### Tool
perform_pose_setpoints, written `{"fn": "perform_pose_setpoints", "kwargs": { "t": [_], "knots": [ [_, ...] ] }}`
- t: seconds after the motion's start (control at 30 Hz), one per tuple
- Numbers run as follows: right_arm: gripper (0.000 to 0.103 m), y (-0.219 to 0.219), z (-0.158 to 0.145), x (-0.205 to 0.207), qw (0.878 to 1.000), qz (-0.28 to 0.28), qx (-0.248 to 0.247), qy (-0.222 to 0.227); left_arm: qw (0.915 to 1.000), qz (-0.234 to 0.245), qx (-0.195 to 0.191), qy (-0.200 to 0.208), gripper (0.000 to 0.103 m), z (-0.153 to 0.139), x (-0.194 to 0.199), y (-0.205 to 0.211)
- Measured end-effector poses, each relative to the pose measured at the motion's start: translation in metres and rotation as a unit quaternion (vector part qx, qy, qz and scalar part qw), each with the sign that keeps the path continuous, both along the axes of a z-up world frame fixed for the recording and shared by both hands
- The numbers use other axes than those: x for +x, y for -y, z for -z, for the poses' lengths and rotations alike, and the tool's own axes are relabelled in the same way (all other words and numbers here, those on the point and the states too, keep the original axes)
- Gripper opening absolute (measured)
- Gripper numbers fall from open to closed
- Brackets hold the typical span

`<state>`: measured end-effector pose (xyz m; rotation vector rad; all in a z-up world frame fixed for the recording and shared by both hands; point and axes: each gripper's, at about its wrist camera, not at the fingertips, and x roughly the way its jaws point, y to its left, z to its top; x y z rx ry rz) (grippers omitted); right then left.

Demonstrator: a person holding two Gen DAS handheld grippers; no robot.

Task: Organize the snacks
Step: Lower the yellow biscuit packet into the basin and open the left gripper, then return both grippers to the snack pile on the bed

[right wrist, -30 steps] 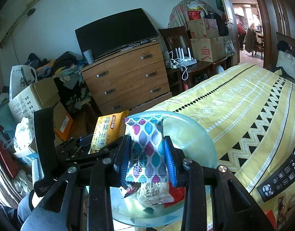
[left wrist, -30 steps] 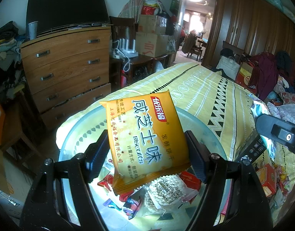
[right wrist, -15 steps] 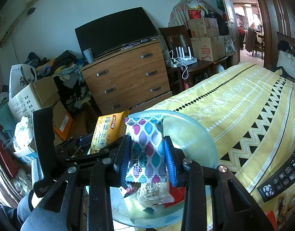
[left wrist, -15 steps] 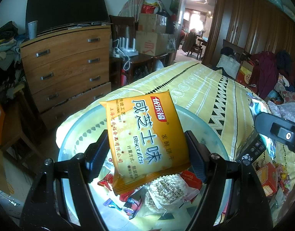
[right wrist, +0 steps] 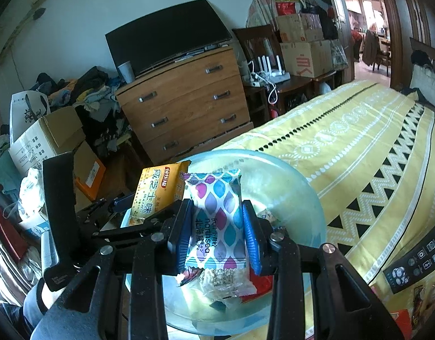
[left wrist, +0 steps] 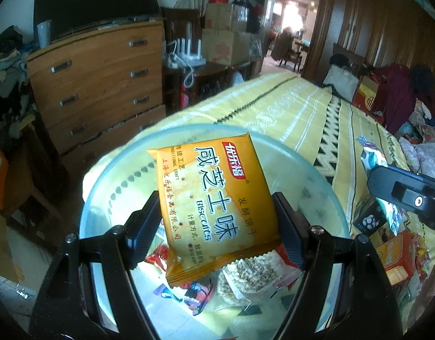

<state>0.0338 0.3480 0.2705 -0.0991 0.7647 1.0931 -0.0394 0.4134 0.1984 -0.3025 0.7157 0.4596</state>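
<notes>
My left gripper (left wrist: 217, 223) is shut on an orange biscuit packet (left wrist: 214, 204) and holds it above a pale blue glass bowl (left wrist: 325, 187). My right gripper (right wrist: 217, 235) is shut on a white packet with a coloured leaf pattern (right wrist: 217, 221), also above the bowl (right wrist: 288, 187). The orange packet (right wrist: 158, 192) and the left gripper show to the left in the right wrist view. Several small wrapped snacks, among them a rice cracker (left wrist: 251, 277), lie in the bowl.
The bowl sits at the corner of a bed with a yellow patterned cover (right wrist: 359, 141). A black remote (right wrist: 418, 257) and several loose snacks (left wrist: 396, 255) lie on the bed to the right. A wooden dresser (right wrist: 186, 107) stands beyond, cardboard boxes (right wrist: 44, 138) on the floor to the left.
</notes>
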Motion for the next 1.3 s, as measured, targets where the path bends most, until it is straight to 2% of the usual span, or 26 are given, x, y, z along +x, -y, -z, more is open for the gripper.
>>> {"fn": "perform_pose_setpoints", "kwargs": {
  "t": [0.17,0.47,0.57,0.73,0.8,0.93,1.03,1.2,1.3],
  "knots": [
    [0.038,-0.005,0.015,0.005,1.000,-0.002,-0.018,-0.020,0.9995,-0.001,-0.011,-0.031,0.077,0.014,0.004,-0.003],
    [0.039,-0.007,0.032,0.010,0.999,0.000,-0.031,-0.040,0.9983,-0.002,-0.017,-0.056,0.078,0.024,0.008,-0.003],
    [0.044,-0.011,0.031,0.012,0.999,0.000,-0.031,-0.041,0.9979,-0.006,-0.019,-0.062,0.078,0.026,0.007,-0.005],
    [0.045,-0.014,0.032,0.011,0.998,0.001,-0.031,-0.045,0.9978,-0.010,-0.023,-0.062,0.077,0.026,0.007,-0.007],
    [0.050,-0.014,0.031,0.011,0.999,0.003,-0.030,-0.045,0.9977,-0.011,-0.023,-0.062,0.077,0.026,0.007,-0.008],
    [0.054,-0.014,0.030,0.009,0.999,0.003,-0.022,-0.045,0.9974,-0.013,-0.025,-0.067,0.078,0.028,0.007,-0.009],
    [0.065,-0.013,0.026,0.001,0.999,0.002,-0.023,-0.029,0.9969,-0.017,-0.036,-0.068,0.088,0.030,0.006,-0.011],
    [0.067,-0.005,0.012,-0.017,0.999,0.010,-0.024,0.021,0.9977,-0.011,-0.045,-0.050,0.103,0.025,0.001,-0.006],
    [0.067,0.015,-0.001,-0.035,0.998,0.024,-0.007,0.066,0.9982,0.001,-0.039,-0.046,0.103,0.019,0.002,0.004]
  ]
}}
